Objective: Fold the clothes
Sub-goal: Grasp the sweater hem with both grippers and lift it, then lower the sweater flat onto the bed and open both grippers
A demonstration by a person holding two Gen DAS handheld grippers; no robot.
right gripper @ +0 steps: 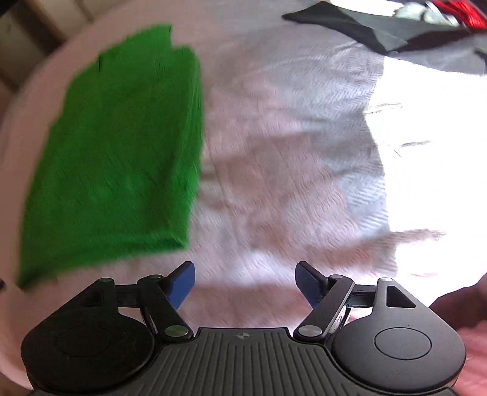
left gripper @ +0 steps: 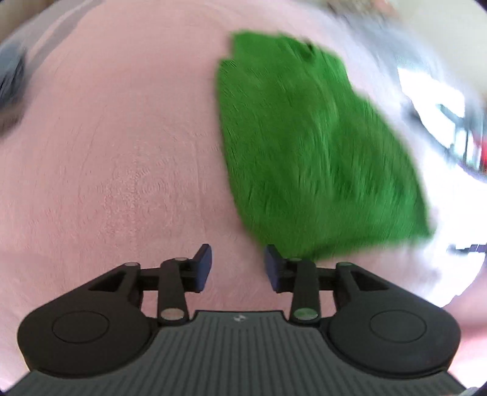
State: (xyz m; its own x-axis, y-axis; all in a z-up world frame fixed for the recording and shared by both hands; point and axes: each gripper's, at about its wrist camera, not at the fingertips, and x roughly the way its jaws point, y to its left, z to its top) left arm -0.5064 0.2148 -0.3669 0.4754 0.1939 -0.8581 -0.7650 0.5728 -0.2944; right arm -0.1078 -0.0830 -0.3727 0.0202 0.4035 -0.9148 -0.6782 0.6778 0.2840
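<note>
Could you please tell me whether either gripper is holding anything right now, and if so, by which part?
Nothing is held. The left gripper and right gripper are open over the pink bedspread; the folded green cloth lies free.

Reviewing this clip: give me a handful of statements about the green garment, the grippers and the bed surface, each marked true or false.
1. The green garment lies folded on the pink cover. True.
2. The left gripper is clamped on the garment. False: its jaws are apart, nothing between them.
3. The right gripper is open and empty. True.
4. A dark garment lies on top of the green one. False: it lies apart, at the far edge.
</note>
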